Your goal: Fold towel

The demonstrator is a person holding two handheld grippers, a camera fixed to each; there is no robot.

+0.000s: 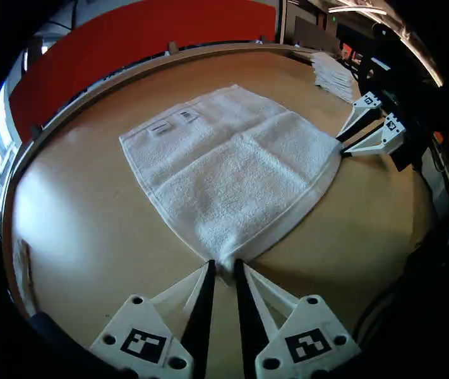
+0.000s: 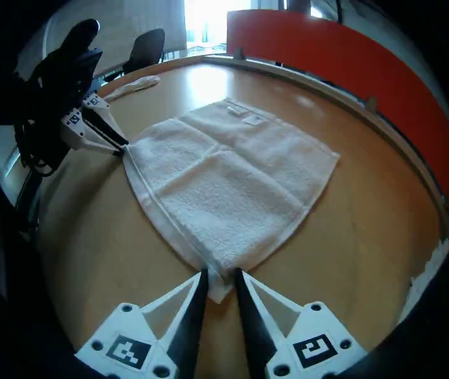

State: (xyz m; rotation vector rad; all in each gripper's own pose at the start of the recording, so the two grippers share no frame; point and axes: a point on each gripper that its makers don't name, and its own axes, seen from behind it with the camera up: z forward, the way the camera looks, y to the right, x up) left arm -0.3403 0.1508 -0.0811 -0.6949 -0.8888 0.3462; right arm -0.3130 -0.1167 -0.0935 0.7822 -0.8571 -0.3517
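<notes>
A white towel (image 1: 230, 164) lies flat on the round wooden table (image 1: 85, 215), with two small labels near its far corner. In the left gripper view, my left gripper (image 1: 223, 266) is at the towel's nearest corner, shut on it. My right gripper (image 1: 342, 144) pinches the corner at the right side. In the right gripper view, the towel (image 2: 230, 177) spreads ahead. The right gripper (image 2: 220, 278) is shut on its near corner there. The left gripper (image 2: 123, 149) holds the corner at the left, with a dark-sleeved arm behind it.
A stack of folded white towels (image 1: 335, 76) sits at the table's far right edge. A red panel (image 1: 148, 35) stands behind the table rim. A loose white cloth (image 2: 132, 85) lies near the far edge, with dark chairs (image 2: 145, 44) beyond.
</notes>
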